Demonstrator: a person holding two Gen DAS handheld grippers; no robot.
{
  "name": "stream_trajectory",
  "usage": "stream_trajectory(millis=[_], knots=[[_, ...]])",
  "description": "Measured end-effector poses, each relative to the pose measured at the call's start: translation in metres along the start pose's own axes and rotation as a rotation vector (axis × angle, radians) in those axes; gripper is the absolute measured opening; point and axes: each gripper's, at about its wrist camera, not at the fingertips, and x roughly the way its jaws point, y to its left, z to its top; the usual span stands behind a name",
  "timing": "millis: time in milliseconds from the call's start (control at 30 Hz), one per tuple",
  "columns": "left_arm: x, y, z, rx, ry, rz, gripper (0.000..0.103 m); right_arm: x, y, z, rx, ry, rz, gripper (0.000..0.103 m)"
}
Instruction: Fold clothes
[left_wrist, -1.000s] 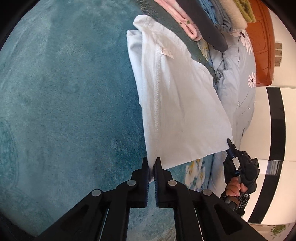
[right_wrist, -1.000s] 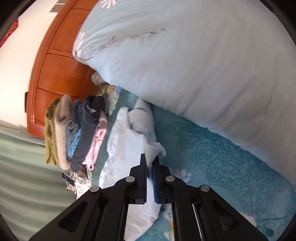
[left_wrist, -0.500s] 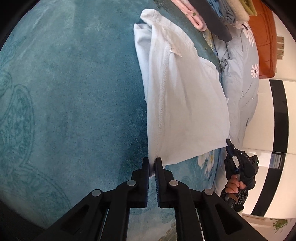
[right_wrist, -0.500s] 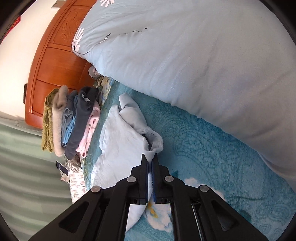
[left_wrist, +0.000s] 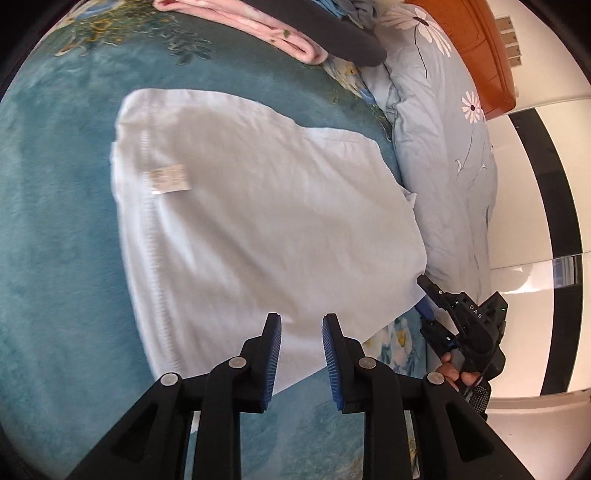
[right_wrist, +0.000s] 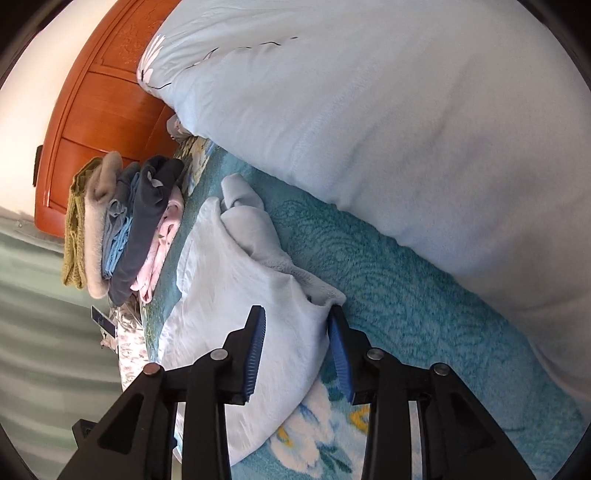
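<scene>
The left claw (left_wrist: 301, 321) stands spread apart, holding nothing, over the near edge of the pale blue garment (left_wrist: 258, 229) lying flat on the teal blanket (left_wrist: 55, 240). The right claw (right_wrist: 295, 314) also gapes wide at the garment's corner. A stack of folded clothes (right_wrist: 122, 225) sits at centre left.

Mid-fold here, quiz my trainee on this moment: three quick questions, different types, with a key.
1. True or false: the left hand-held gripper is shut on the pale blue garment.
2. The stack of folded clothes sits nearest: A) the wooden headboard B) the right hand-held gripper C) the duvet
3. Fill in: the garment lies on a teal ____.

Key: 1 false; 2 A; 3 blanket
</scene>
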Motion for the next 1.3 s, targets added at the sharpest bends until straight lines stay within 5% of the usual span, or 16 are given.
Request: stream_trajectory(millis=[433,533,767,967,1100,1300], knots=[[0.061,0.0,0.055,-0.061,0.015,0.013,0.021,0.007,-0.003,0.0,0.102,-0.062,0.037,0.033],[0.061,0.002,0.054,-0.067,0.02,0.004,0.021,0.008,-0.004,0.0,0.122,-0.063,0.02,0.011],[0.053,-0.005,0.018,-0.102,0.078,-0.152,0.021,-0.004,0.021,0.001,0.081,-0.087,0.086,0.004],[0.076,-0.013,-0.022,-0.079,0.175,-0.114,0.02,-0.007,0.058,-0.002,-0.028,-0.071,0.104,0.004],[0.06,-0.014,-0.024,-0.075,0.153,-0.147,0.02,-0.007,0.079,-0.006,-0.089,-0.061,0.112,0.004],[-0.025,0.008,-0.012,-0.058,-0.06,-0.203,0.02,-0.011,0.116,-0.016,-0.209,-0.039,0.153,0.004]])
